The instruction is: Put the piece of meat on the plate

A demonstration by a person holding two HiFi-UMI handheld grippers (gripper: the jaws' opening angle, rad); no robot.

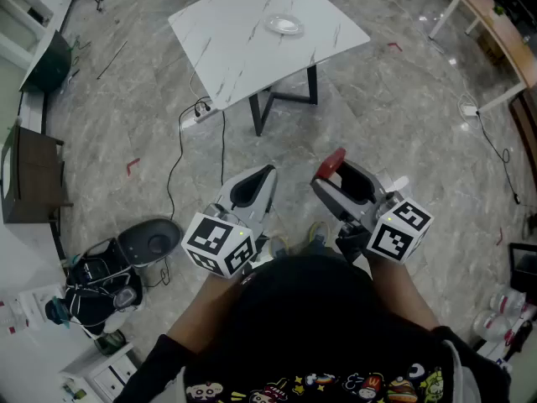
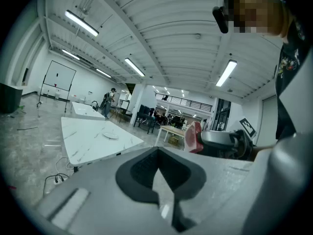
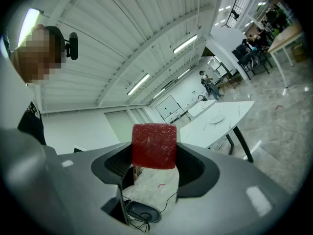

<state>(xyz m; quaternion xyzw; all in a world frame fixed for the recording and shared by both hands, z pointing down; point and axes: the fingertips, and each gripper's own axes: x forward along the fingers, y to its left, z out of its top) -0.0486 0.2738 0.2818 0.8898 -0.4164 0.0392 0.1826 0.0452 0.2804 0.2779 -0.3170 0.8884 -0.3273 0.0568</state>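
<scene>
A red block of meat sits between the jaws of my right gripper, which is shut on it and holds it in the air, well above the floor. In the head view the meat shows at the tip of the right gripper. My left gripper is beside it, its jaws closed together with nothing in them. The white plate lies on a white marble-look table some way ahead. From the left gripper view the plate and the meat both show.
A cable and power strip lie on the floor by the table's near corner. A dark round device and bags sit at the left. A wooden table stands far right, a dark cabinet at the left.
</scene>
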